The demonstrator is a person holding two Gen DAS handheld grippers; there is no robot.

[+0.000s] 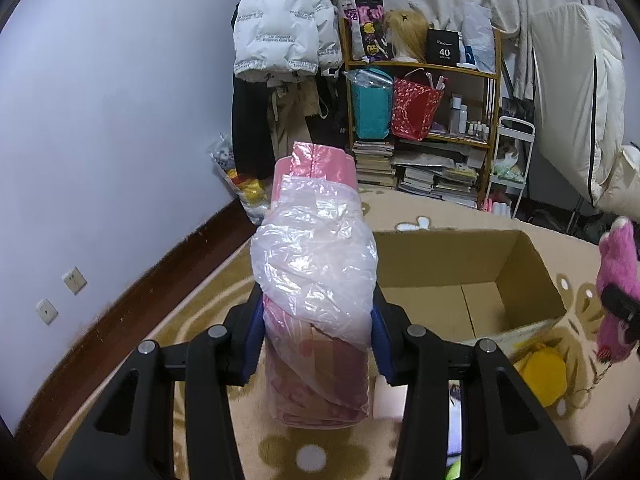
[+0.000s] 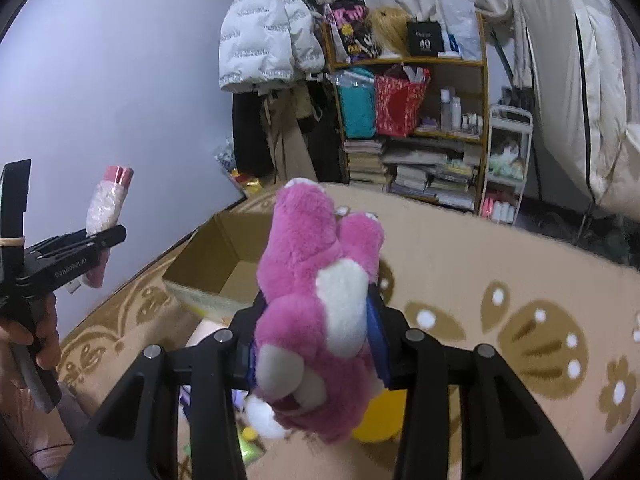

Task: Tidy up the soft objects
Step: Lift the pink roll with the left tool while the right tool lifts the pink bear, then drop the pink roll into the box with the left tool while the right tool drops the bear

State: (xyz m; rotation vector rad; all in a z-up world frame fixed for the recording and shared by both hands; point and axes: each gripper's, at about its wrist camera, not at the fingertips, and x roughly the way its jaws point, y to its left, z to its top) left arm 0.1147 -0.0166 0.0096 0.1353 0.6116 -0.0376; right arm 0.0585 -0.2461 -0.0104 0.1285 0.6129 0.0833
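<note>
My left gripper is shut on a pink soft roll wrapped in clear plastic and holds it upright above the carpet, left of an open cardboard box. The roll also shows at the left of the right wrist view. My right gripper is shut on a pink and white plush bear, held in the air near the box. The bear shows at the right edge of the left wrist view.
A yellow round soft item and other small things lie on the beige flowered carpet by the box. A wooden shelf with bags and books, hanging coats and a white cart stand at the back wall.
</note>
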